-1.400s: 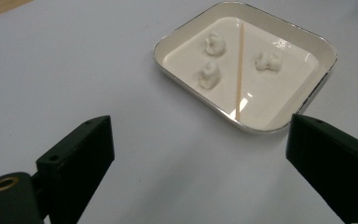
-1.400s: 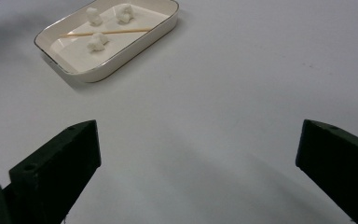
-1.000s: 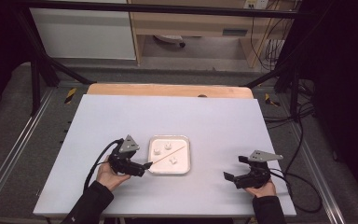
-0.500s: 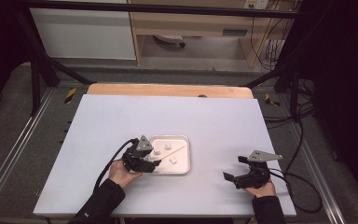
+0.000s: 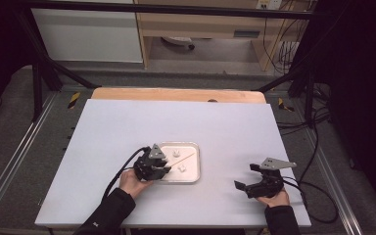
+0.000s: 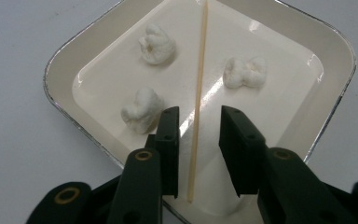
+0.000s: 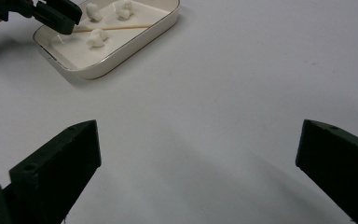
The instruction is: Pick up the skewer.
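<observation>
A white tray (image 5: pixel 198 164) (image 6: pixel 60 102) holds a thin wooden skewer (image 5: pixel 183 156) (image 6: pixel 199 93) and three white lumps (image 6: pixel 157 44), (image 6: pixel 244 72), (image 6: pixel 140 109). My left gripper (image 5: pixel 165 169) (image 6: pixel 198 119) hangs over the tray's left end. Its jaws have just been closing and straddle the skewer's near end, with a gap still showing on both sides of the stick. My right gripper (image 5: pixel 245 177) (image 7: pixel 198 140) rests on the table far to the right, wide open with nothing between its jaws. In the right gripper view the tray (image 7: pixel 121 51) and the left gripper (image 7: pixel 58 14) sit at the upper left.
The pale table top (image 5: pixel 235 132) stretches around the tray, with a wooden strip (image 5: pixel 176 94) along its far edge. A black cable (image 5: pixel 122 169) trails from the left gripper towards the person's sleeve. Metal frame rails run along both sides of the table.
The left gripper has moved right, from beside the tray to over its left end, and its jaws have narrowed around the skewer. The right gripper has not moved.
</observation>
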`<action>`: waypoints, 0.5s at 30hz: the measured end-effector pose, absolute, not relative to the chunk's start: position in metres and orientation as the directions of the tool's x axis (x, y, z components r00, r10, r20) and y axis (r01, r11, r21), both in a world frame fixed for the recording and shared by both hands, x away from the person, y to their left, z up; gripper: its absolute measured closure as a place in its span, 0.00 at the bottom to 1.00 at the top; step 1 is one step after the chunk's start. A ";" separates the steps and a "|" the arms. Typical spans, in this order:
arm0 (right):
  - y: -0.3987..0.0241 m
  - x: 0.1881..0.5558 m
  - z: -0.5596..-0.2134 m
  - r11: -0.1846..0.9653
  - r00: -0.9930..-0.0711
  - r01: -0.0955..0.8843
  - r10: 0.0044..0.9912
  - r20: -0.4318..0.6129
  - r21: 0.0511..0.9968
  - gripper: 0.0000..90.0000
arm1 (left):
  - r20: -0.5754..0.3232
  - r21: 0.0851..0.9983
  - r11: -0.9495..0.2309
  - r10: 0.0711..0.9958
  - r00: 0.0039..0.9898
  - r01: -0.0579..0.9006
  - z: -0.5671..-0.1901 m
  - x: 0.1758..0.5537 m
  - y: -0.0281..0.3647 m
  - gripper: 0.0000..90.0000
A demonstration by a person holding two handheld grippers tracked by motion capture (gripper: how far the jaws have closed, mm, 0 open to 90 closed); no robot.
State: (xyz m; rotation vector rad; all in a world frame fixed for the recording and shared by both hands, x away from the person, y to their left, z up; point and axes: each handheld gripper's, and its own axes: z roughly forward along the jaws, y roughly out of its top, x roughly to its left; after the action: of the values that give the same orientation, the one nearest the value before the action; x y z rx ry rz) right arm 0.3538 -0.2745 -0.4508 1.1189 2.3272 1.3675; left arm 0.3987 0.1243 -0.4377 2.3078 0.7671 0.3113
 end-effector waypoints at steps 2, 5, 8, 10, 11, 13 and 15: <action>-0.275 0.354 -0.451 0.276 -0.687 0.500 0.704 0.182 0.821 0.01 | 0.013 0.665 -0.601 0.603 0.798 0.443 -0.439 0.399 0.124 0.80; -0.275 0.354 -0.451 0.275 -0.685 0.502 0.705 0.183 0.820 0.01 | 0.024 0.663 -0.605 0.606 0.795 0.441 -0.440 0.398 0.122 0.82; -0.275 0.353 -0.450 0.273 -0.685 0.502 0.705 0.185 0.821 0.01 | 0.030 0.662 -0.607 0.607 0.794 0.439 -0.441 0.398 0.121 0.85; -0.275 0.353 -0.450 0.273 -0.685 0.502 0.705 0.184 0.821 0.01 | 0.038 0.664 -0.606 0.612 0.790 0.438 -0.441 0.397 0.121 0.88; -0.275 0.353 -0.450 0.273 -0.685 0.502 0.705 0.184 0.821 0.01 | 0.040 0.665 -0.605 0.614 0.789 0.437 -0.441 0.397 0.120 0.89; -0.275 0.354 -0.450 0.277 -0.686 0.501 0.705 0.181 0.820 0.01 | 0.037 0.665 -0.604 0.614 0.789 0.439 -0.441 0.397 0.121 0.92; -0.275 0.354 -0.451 0.276 -0.686 0.502 0.705 0.182 0.820 0.01 | 0.043 0.665 -0.606 0.615 0.787 0.437 -0.442 0.396 0.120 0.95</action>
State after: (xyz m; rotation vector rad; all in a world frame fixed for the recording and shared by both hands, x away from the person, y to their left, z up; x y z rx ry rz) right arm 0.3537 -0.2746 -0.4505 1.1207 2.3266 1.3684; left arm 0.3962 0.1203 -0.4416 2.3166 0.7769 0.3535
